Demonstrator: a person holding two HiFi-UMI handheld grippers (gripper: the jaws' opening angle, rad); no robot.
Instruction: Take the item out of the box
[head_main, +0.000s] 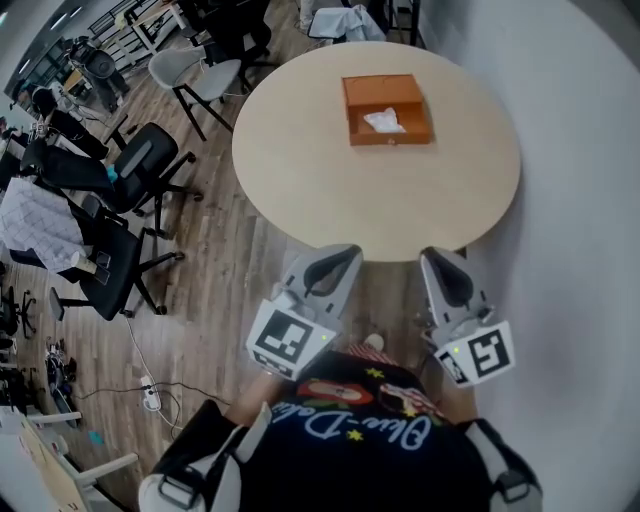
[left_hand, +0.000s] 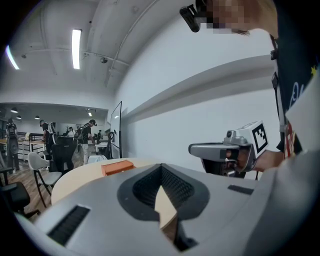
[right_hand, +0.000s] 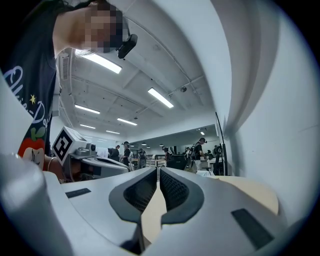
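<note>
An open orange box (head_main: 388, 110) sits on the far half of a round beige table (head_main: 330, 170), with a crumpled white item (head_main: 385, 120) inside it. Both grippers hover off the table's near edge, close to the person's body. The left gripper (head_main: 343, 256) is shut with nothing between its jaws, and so is the right gripper (head_main: 438, 258). In the left gripper view the box (left_hand: 117, 167) lies well beyond the closed jaws (left_hand: 161, 169), and the right gripper (left_hand: 220, 150) shows alongside. The right gripper view shows its jaws (right_hand: 159, 174) pressed together over the table (right_hand: 250, 192), with the left gripper (right_hand: 95, 165) at left.
Black office chairs (head_main: 130, 180) and a grey chair (head_main: 195, 72) stand left of the table on the wood floor. A pale wall (head_main: 580, 150) runs along the right. A power strip and cables (head_main: 150, 395) lie on the floor at lower left. People stand far across the room (left_hand: 87, 135).
</note>
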